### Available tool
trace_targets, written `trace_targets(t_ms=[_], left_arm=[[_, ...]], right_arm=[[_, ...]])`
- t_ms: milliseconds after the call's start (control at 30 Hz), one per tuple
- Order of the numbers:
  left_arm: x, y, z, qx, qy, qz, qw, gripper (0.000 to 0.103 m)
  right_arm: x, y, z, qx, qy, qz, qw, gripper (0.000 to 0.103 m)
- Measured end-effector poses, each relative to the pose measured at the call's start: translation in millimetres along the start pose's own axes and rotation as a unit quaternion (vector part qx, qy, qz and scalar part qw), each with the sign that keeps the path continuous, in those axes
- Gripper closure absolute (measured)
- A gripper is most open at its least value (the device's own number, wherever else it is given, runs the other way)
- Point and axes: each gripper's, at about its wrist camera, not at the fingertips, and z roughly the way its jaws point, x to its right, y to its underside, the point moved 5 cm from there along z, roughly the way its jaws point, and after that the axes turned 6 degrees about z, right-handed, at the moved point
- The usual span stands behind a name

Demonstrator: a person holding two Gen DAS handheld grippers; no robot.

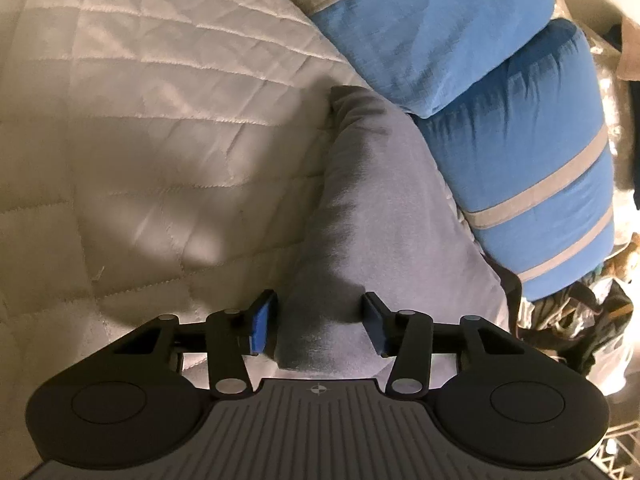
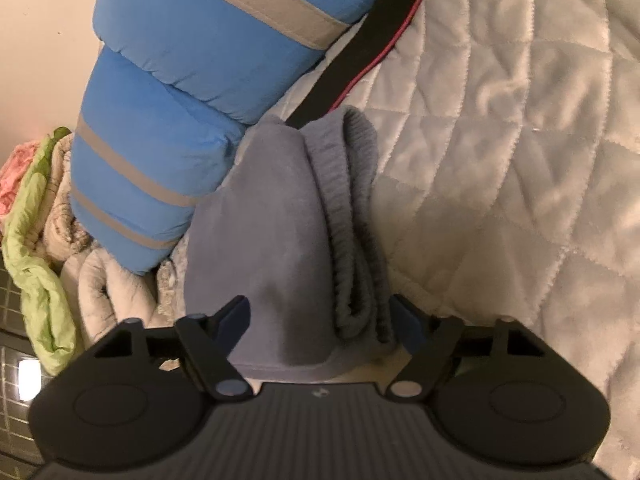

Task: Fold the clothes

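A folded grey garment [image 1: 360, 200] lies on the quilted cream bedspread [image 1: 140, 140], tucked against blue pillows. My left gripper [image 1: 320, 320] hovers low over its near end, blue pads [image 1: 262, 320] apart with the cloth lying between them, not pinched. In the right wrist view the same grey garment [image 2: 272, 240] shows its ribbed hem [image 2: 352, 232] folded along the right side. My right gripper [image 2: 320, 320] straddles that end with its jaws wide, the hem next to the right finger [image 2: 408, 324]. Neither gripper squeezes the cloth.
Two blue pillows with grey stripes [image 1: 480, 80] [image 2: 180, 100] press against the garment. A black strap with red edging [image 2: 368, 40] runs across the bedspread [image 2: 520, 160]. Crumpled green and beige bedding [image 2: 40, 220] piles off the bed's side, with clutter [image 1: 580, 320] past the pillows.
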Motion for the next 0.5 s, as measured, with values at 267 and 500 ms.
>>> trace_targets(t_ms=[267,500], left_arm=[[-6.6,-0.2,3.0,-0.008,0.003,-0.028,0.9996,0.086],[-6.9,1.8,-10.4,-0.037,0.044,-0.069,0.9960,0.091]], right_arm=[[3.3,1.8,-6.9,-0.002,0.008,0.019,1.000,0.077],[-5.4,4.8,-31.6,0.005,-0.025,0.016,1.000,0.078]])
